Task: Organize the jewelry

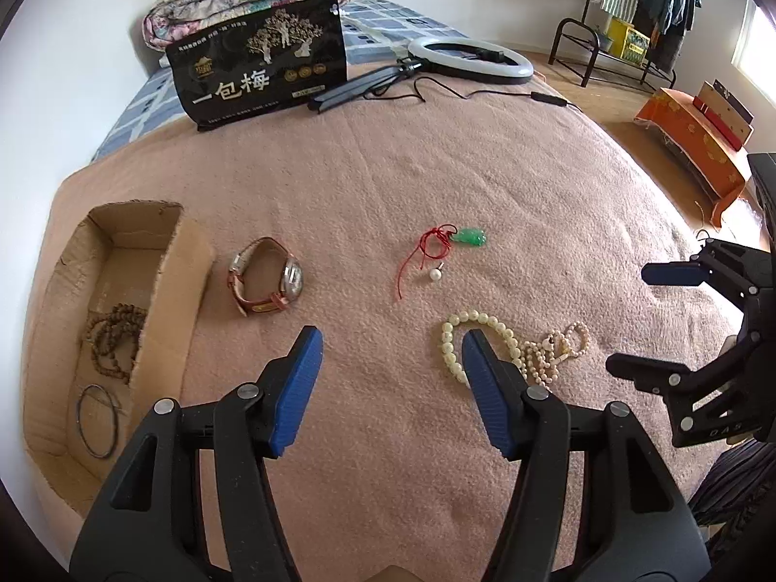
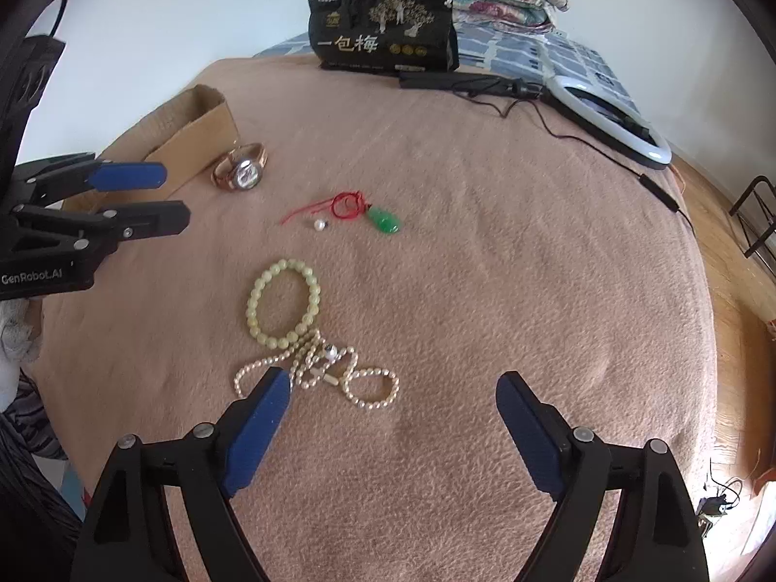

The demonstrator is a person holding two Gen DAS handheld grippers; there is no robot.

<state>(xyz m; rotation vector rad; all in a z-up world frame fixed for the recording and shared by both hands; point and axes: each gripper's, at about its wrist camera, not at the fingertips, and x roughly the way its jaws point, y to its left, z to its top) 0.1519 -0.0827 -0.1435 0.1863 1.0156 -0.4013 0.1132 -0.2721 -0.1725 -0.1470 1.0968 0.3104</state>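
Left wrist view: my left gripper (image 1: pixel 392 347) hung empty, jaws apart, over the bracelet (image 1: pixel 477 344) at lower centre; box (image 1: pixel 177 291) far left. Right gripper (image 2: pixel 388 395) gaped above the pearls (image 2: pixel 334 373). Next I judged: lower, pinch beads.

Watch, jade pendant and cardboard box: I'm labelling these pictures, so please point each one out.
Watch (image 1: pixel 294 281): left wrist view, on its round face.
Jade pendant (image 2: pixel 384 221): right wrist view, on the green stone.
Cardboard box (image 1: pixel 179 300): left wrist view, on its near side wall.
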